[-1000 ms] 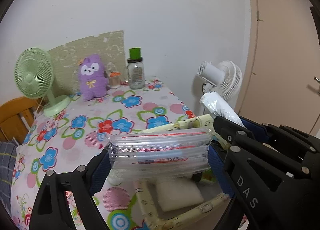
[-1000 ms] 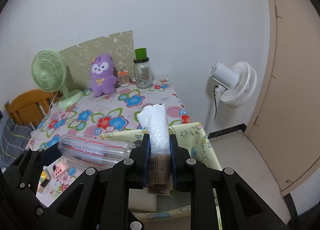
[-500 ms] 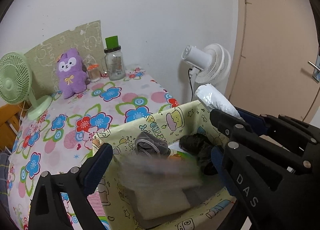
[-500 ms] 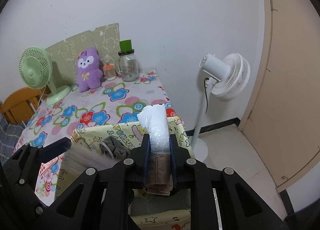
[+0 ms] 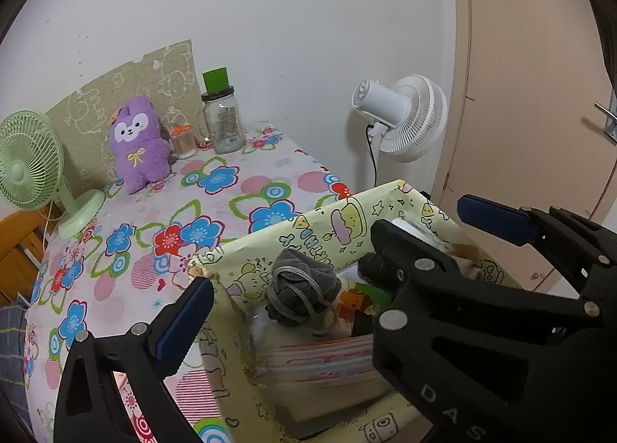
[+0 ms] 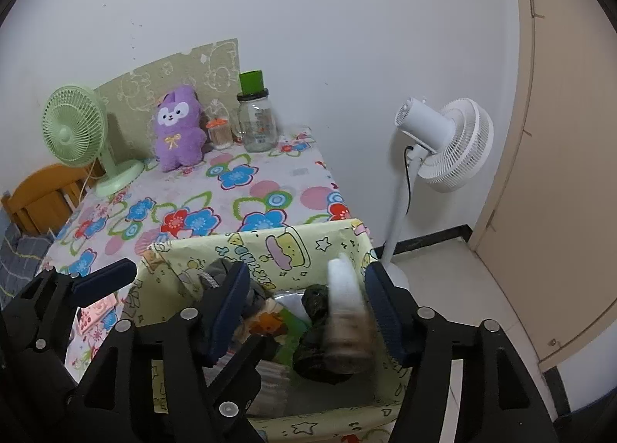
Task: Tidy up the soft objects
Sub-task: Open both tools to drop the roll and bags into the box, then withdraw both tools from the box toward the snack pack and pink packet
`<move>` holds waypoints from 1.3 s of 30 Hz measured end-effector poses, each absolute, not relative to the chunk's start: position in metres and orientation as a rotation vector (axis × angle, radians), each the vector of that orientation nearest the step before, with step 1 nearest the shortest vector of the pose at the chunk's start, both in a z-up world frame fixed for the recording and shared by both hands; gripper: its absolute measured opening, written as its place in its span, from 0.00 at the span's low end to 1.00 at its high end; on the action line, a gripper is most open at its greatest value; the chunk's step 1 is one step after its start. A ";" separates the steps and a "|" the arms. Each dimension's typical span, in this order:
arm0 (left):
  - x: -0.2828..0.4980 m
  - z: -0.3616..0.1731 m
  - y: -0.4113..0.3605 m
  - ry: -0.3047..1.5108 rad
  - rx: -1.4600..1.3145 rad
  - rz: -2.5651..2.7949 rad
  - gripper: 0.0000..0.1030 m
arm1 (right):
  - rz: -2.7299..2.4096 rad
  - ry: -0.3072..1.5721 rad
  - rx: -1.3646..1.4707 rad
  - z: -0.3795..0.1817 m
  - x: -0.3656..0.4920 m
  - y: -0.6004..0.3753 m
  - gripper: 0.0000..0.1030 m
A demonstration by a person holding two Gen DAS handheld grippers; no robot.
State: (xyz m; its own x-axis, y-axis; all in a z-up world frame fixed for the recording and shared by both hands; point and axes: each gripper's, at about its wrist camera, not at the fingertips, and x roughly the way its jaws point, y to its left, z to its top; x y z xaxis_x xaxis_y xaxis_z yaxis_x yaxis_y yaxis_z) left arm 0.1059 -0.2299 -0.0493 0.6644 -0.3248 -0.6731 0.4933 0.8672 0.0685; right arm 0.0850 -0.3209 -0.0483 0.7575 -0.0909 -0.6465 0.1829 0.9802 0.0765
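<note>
A yellow-green cartoon-print fabric box (image 5: 308,234) (image 6: 285,246) stands at the table's near right corner. Inside lie a grey drawstring pouch (image 5: 300,288), a dark bundle (image 6: 316,300) and a clear zip pack with red stripes (image 5: 324,362). My left gripper (image 5: 289,312) hovers over the box, its jaws opening wide and nothing between them. My right gripper (image 6: 304,308) is also over the box with jaws opening. A white plastic roll with a brown paper end (image 6: 345,312) is blurred between them, next to the right pad but free of both pads.
On the flowered tablecloth (image 5: 216,181) stand a purple plush toy (image 5: 137,144), a green desk fan (image 5: 27,165) and a glass jar with a green lid (image 5: 223,123). A white pedestal fan (image 6: 443,142) and a beige door (image 5: 540,96) are to the right. A wooden chair (image 6: 42,192) is at the left.
The left gripper let go of the clear zip pack, which dropped into the box. The right jaws spread apart and the white roll slid down between them. Both grippers now hang over the box.
</note>
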 end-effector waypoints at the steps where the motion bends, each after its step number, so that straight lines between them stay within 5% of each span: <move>1: 0.106 -0.049 -0.228 0.705 0.253 -0.466 1.00 | -0.150 0.695 0.135 -0.048 0.085 -0.319 0.68; 15: 0.090 -0.029 -0.186 0.652 0.210 -0.436 1.00 | -0.164 0.649 0.135 -0.026 0.067 -0.283 0.80; 39: 0.065 -0.011 -0.095 0.604 0.153 -0.344 1.00 | -0.097 0.617 0.096 -0.003 0.047 -0.192 0.82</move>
State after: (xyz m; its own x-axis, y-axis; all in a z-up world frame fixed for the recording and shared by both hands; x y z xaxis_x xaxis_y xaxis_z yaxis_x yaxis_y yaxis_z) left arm 0.0648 -0.0951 -0.0112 0.7684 -0.2717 -0.5794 0.3603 0.9320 0.0407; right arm 0.0471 -0.1920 -0.0030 0.8111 -0.0624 -0.5816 0.1198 0.9909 0.0608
